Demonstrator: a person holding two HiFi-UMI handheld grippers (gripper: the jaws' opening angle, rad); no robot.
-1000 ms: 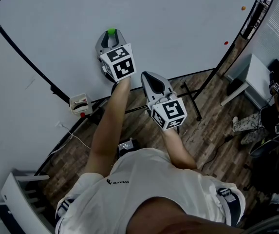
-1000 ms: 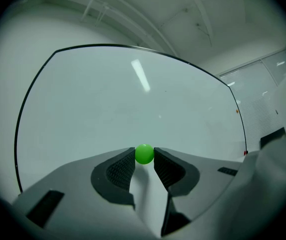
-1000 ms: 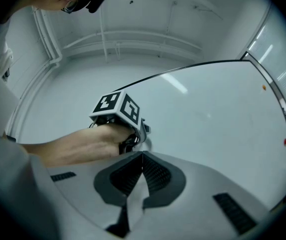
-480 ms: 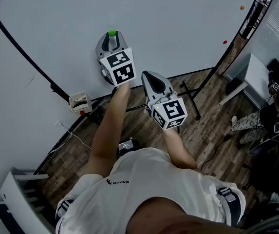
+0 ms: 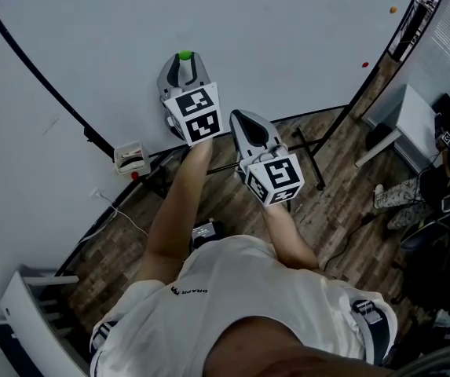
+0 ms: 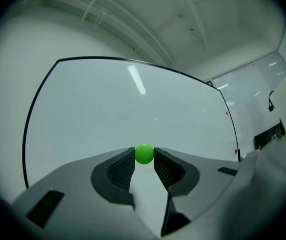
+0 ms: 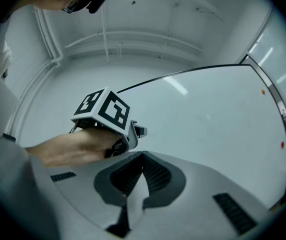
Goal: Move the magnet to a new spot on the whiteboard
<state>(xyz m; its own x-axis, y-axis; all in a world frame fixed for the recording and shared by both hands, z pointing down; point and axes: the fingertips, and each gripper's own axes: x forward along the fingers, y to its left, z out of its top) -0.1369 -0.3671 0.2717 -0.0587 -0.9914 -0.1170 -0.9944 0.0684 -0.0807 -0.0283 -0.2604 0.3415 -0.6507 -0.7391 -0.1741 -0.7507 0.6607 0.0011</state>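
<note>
**Head view:** You face a whiteboard (image 5: 303, 30) in a thin black frame, standing over a wood-plank floor (image 5: 327, 210), with a white wall to the left. An orange magnet (image 5: 393, 9) and a red magnet (image 5: 365, 65) sit near the board's right edge. Your left gripper (image 5: 184, 61) reaches to the board with the green magnet (image 5: 184, 55) at its tip. Your right gripper (image 5: 248, 126) hangs just beside it, near the lower frame.

**Left gripper view:** Both ribbed pads (image 6: 120, 170) pinch the green magnet at their very tips, low on the board and about mid-width. It looks like a plain ball, so no long axis or heading shows.

**Right gripper view:** The jaws meet tip to tip with nothing between them. Ahead are the left gripper's marker cube (image 7: 104, 110) and the whiteboard.
</note>
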